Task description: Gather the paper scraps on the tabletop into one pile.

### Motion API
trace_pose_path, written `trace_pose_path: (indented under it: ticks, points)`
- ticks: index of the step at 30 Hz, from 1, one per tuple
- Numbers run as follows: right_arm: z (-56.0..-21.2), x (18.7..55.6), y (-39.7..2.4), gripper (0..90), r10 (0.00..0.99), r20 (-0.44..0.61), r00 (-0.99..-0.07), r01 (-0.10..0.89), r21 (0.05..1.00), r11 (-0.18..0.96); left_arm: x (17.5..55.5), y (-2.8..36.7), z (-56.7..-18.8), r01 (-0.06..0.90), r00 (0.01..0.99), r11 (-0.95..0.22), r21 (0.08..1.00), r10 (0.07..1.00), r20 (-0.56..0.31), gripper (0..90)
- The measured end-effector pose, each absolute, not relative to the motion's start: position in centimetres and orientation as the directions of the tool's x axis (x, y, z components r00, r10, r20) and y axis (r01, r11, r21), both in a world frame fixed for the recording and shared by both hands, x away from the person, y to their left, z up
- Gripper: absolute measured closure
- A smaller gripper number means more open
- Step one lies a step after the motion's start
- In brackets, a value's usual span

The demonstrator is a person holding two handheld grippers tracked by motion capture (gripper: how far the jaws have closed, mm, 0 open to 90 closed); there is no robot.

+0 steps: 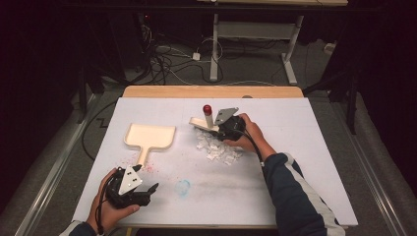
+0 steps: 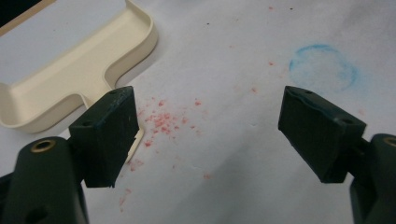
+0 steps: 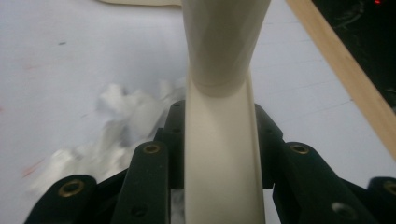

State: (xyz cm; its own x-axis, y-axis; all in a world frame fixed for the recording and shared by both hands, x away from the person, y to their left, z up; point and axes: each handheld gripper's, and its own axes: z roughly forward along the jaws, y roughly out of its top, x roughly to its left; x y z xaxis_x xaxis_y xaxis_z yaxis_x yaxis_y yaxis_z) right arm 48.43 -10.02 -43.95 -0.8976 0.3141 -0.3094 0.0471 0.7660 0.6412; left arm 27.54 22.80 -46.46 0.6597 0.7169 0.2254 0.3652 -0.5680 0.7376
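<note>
Sweeping step: your right gripper point(image 1: 223, 129) clamps brush point(image 3: 219, 116) handle beside paper scraps point(image 1: 216, 147) mid-bench. Left gripper point(image 1: 147, 189) gapes wide, empty, near dustpan point(image 1: 150, 136) handle. Next: grab dustpan, bring it alongside pile.

A lab: dark room, floor cables point(image 1: 162, 61), white-topped table point(image 1: 305, 147).

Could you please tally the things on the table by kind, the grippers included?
Grippers: 2, left open, right shut on the brush
Dustpan: 1
Brush: 1
Paper-scrap pile: 1
Total: 5
</note>
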Motion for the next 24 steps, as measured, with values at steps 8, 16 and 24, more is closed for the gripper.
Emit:
trace_pose_path:
  ticks: [8, 16, 24]
  points:
    - [-43.5, 45.7, -13.3, 67.1, 0.194, -0.270, -0.943, -0.027, 0.644, 0.765, 27.5, 22.5, -46.5, 0.367, 0.668, -0.580, 0.728, 0.709, 0.228, 19.4]
    - [-43.0, 43.3, -15.7, 67.3, 0.180, -0.282, -0.942, -0.047, 0.642, 0.765, 27.4, 22.4, -46.5, 0.367, 0.666, -0.583, 0.725, 0.708, 0.233, 19.5]
    - [-41.8, 43.1, -17.3, 67.4, 0.291, -0.345, -0.892, -0.028, 0.685, 0.728, 27.3, 22.4, -46.4, 0.365, 0.663, -0.583, 0.726, 0.710, 0.237, 19.4]
